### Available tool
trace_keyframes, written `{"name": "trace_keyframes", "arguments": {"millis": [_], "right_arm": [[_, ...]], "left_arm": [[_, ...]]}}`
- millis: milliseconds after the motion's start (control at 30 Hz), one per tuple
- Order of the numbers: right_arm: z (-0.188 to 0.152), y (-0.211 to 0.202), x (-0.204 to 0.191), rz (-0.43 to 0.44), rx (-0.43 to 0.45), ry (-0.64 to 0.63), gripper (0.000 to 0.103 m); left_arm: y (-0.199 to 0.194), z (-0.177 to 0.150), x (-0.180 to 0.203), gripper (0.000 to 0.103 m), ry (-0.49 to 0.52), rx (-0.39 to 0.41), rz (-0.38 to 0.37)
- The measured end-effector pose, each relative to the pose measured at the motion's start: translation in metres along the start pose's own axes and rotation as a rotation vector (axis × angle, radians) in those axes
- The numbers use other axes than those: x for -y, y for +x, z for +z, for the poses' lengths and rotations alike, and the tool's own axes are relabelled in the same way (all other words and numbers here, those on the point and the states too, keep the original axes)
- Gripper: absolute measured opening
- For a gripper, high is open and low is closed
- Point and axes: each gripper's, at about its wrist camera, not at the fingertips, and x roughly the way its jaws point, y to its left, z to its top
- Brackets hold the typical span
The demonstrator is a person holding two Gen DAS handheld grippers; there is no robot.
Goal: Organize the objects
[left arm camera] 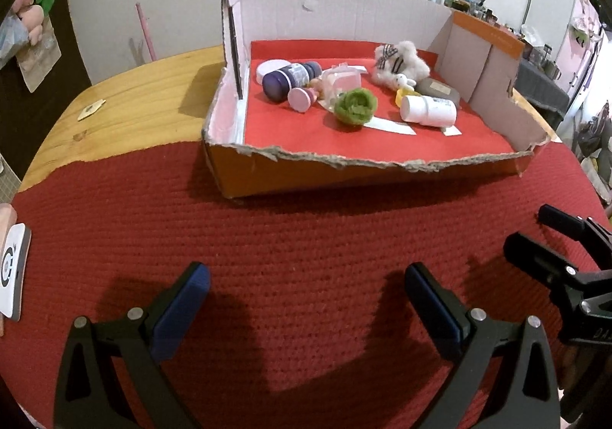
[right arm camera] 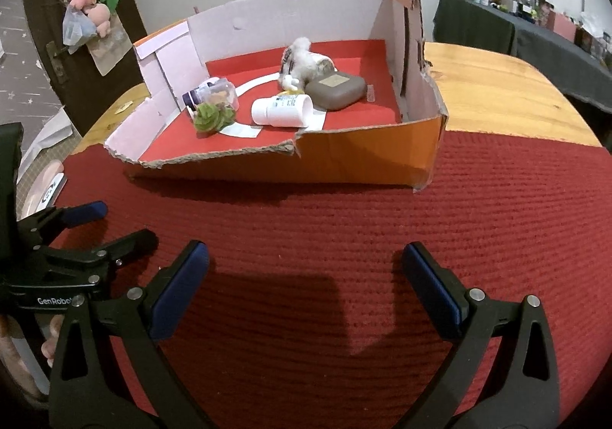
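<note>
An orange cardboard box (left arm camera: pixel 344 176) (right arm camera: pixel 367 157) with a torn front wall stands on the red mat. Inside lie a purple jar (left arm camera: pixel 285 79), a pink-capped item (left arm camera: pixel 300 98), a clear plastic case (left arm camera: pixel 340 82), a green fuzzy ball (left arm camera: pixel 355 104) (right arm camera: pixel 210 117), a white bottle (left arm camera: pixel 428 109) (right arm camera: pixel 283 110), a grey case (left arm camera: pixel 438 90) (right arm camera: pixel 336 89) and a white plush toy (left arm camera: pixel 399 63) (right arm camera: pixel 304 59). My left gripper (left arm camera: pixel 306 276) is open and empty over the mat in front of the box; it also shows in the right wrist view (right arm camera: pixel 114 224). My right gripper (right arm camera: pixel 304 256) is open and empty beside it, also seen at the right in the left wrist view (left arm camera: pixel 531 230).
The red knitted mat (left arm camera: pixel 306 237) covers the near part of a round wooden table (left arm camera: pixel 134 103) (right arm camera: pixel 497 92). A small tag (left arm camera: pixel 91 109) lies on the wood at the left. A white marker card (left arm camera: pixel 13 268) sits at the left table edge. A cluttered dark side table (right arm camera: pixel 535 27) stands at the back right.
</note>
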Motion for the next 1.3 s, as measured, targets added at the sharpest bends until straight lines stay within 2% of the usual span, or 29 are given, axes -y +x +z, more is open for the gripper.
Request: {"name": "trace_keyframes", "arguments": {"millis": [467, 1300], "right_arm": [[-0.0061, 0.0019, -0.0042, -0.039, -0.012, -0.036, 0.103], [-0.0061, -0.001, 0.0002, -0.005, 0.009, -0.009, 0.103]], "left_arm": [[0.0035, -0.0016, 0.0027, 0.103, 0.014, -0.005, 0.015], [0.0005, -0.0073, 0.0027, 0.103, 0.039, 0.0, 0.003]]}}
